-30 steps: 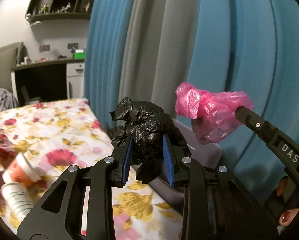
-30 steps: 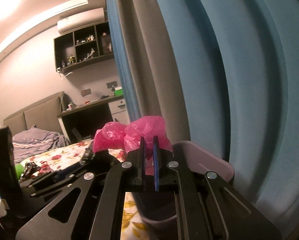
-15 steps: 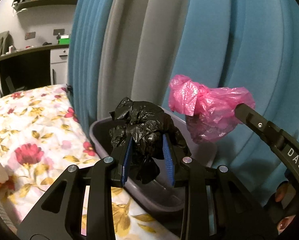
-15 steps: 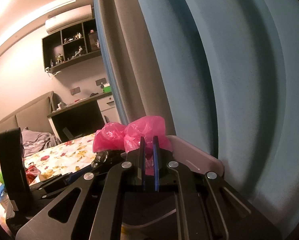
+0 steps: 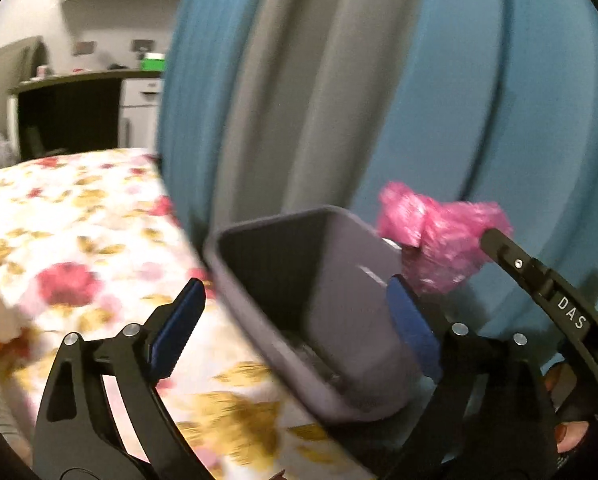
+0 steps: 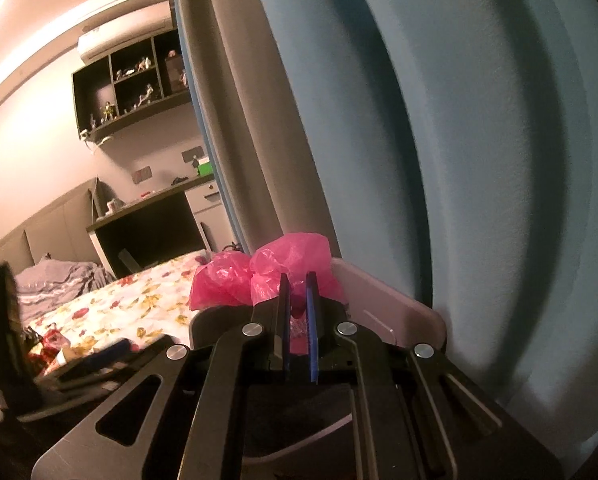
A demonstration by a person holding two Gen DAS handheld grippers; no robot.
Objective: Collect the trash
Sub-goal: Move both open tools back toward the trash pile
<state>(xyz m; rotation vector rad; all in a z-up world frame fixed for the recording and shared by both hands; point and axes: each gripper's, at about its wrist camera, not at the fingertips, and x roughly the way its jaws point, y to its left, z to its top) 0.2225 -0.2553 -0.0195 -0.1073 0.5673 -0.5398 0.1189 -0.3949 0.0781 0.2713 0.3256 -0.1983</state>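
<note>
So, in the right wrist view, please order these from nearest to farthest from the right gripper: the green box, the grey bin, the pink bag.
1. Pink bag: pinched in the right gripper.
2. Grey bin: just beyond and below, against the blue curtain.
3. Green box: far back on the desk by the wall.

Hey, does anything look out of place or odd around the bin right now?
Nothing looks spilled or damaged. The grey bin sits on the floral bedspread against the curtain, an unusual spot for one. The right gripper holds a crumpled pink bag above it, and the left gripper is open and empty.
</note>
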